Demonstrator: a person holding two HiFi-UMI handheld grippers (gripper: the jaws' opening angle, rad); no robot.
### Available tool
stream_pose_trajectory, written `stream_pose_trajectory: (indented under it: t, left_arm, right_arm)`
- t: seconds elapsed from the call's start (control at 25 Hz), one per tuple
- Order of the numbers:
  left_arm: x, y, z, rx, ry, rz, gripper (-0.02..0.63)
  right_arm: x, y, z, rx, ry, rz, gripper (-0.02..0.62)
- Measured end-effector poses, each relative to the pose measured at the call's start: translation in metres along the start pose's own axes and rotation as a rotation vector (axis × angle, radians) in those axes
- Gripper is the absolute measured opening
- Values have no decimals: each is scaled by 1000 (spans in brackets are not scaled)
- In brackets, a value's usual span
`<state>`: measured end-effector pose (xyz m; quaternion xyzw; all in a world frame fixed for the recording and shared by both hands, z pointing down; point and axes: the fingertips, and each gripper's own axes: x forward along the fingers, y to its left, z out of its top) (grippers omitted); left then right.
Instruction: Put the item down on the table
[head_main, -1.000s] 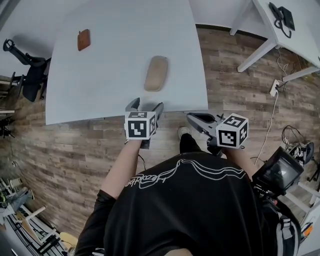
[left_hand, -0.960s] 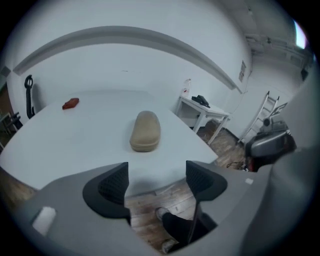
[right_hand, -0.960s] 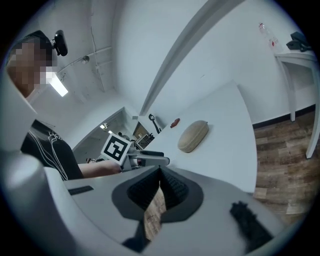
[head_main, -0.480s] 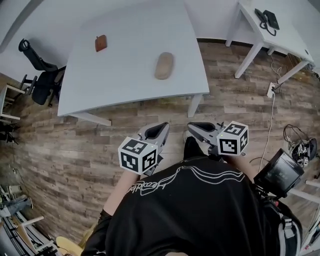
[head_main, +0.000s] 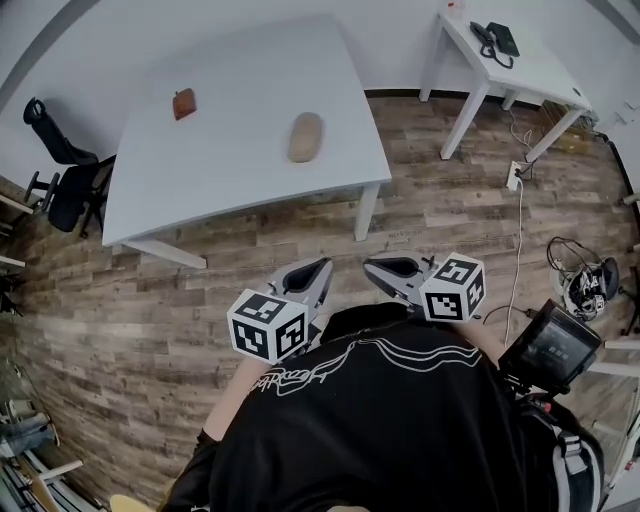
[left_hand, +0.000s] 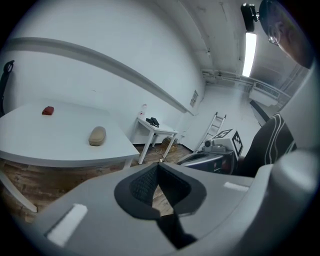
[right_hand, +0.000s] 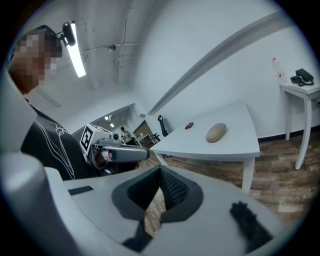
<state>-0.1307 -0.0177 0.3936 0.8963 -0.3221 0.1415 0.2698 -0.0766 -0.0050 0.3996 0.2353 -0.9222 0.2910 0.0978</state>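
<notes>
A beige oval case lies on the white table, with a small red-brown item farther back to its left. Both also show in the left gripper view, case and red-brown item, and in the right gripper view, case and red-brown item. My left gripper is held close to the body, well short of the table, shut with nothing in it. My right gripper hangs beside it, also shut and empty.
A second white desk with a black phone stands at the back right. A black office chair is left of the table. Cables and a power strip lie on the wooden floor. A ladder leans far off.
The person has stepped back from the table, so both grippers now sit over the floor near the body. The left jaws, open a second ago at the table edge, have shut.
</notes>
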Motion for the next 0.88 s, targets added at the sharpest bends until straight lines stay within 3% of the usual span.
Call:
stream_pose_trajectory:
  t: [0.28,0.56,0.88]
  left_arm:
    - [5,-8,-7,-8,35,-32,4]
    - [-4,-14,-11,42,39,-4,3]
    - [-6,-17,-18,21,49,-2,4]
  right_arm:
    - [-7,0,-5,2,-2,-6,8]
    - [-3,14,-7,-29,-3,14,8]
    - [-11,16,-10,-21,-16,12,8]
